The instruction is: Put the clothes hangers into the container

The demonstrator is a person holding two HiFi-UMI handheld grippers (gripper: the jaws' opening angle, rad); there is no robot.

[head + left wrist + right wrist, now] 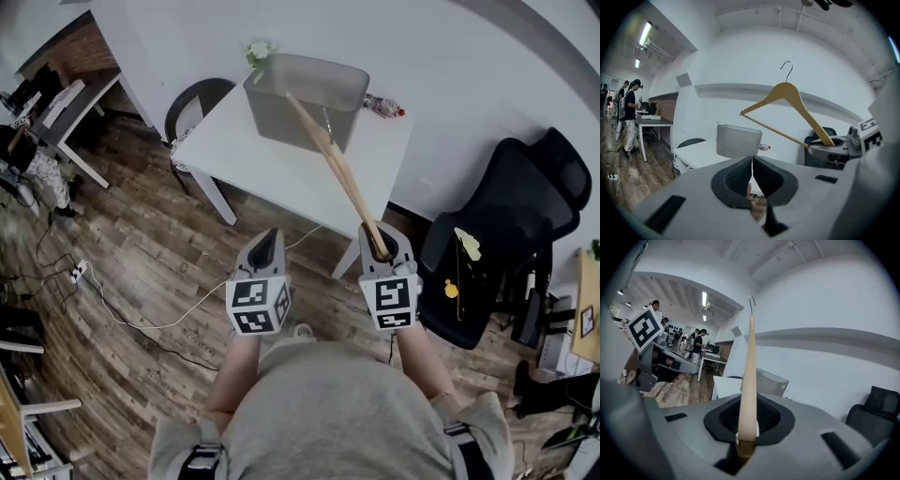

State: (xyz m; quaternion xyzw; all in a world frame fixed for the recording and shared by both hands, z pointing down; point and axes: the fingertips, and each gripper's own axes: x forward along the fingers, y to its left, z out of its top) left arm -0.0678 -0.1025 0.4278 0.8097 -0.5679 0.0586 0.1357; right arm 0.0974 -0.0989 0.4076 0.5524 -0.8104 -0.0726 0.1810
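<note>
Right gripper (379, 248) clamped on wooden hanger (330, 153) arm-end, hook aloft | left gripper (266, 246) pinched shut, empty | container (305, 94) ahead on table (272, 173) | advice: keep hook above rim, lower inside before releasing.

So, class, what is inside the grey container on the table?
Only its bare inner wall shows in the container. Its near wall and the hanger, gripped in the right claw, cover the bottom, so any contents are unseen.
</note>
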